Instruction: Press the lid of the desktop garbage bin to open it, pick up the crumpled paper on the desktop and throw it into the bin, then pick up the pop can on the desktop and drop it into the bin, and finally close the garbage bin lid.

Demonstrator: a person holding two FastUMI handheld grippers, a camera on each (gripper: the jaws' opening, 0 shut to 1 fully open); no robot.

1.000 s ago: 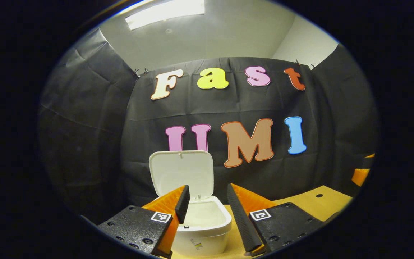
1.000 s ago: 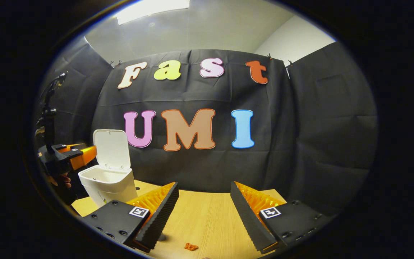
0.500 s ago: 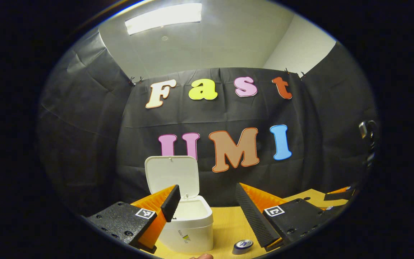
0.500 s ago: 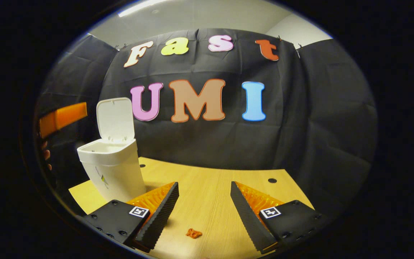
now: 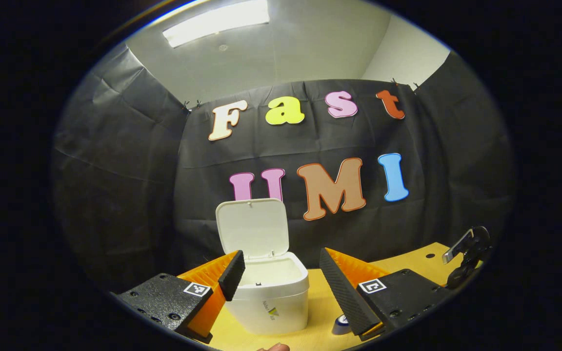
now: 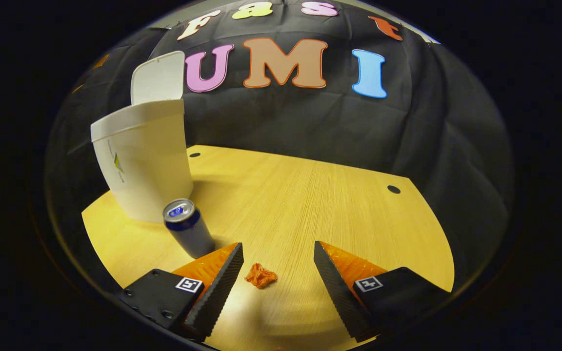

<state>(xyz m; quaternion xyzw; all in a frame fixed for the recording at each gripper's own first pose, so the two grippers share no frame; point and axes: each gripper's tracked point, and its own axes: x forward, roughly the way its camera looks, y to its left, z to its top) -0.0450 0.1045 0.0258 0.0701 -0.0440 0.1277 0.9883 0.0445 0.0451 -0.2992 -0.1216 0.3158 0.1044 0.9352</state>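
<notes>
Right gripper (image 6: 278, 253) fingers apart, empty; crumpled paper (image 6: 260, 276), a small orange wad, lies on the desktop (image 6: 310, 195) between them, nearer the left finger. Pop can (image 6: 188, 228) upright at 10 o'clock, bin (image 6: 142, 156) beyond, lid (image 6: 158, 78) raised. Left gripper (image 5: 281, 265) apart, empty, bin straight ahead.

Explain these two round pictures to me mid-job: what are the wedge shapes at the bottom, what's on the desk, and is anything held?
Each picture comes from a camera riding on a hand-held gripper, looking along its own two fingers, the wedges at the bottom. In the left gripper view, the left gripper is open in front of the white garbage bin, whose lid stands open. In the right gripper view, the right gripper is open above the wooden desk, with the orange crumpled paper between its fingers and the pop can upright beside the bin. Nothing is held.
</notes>
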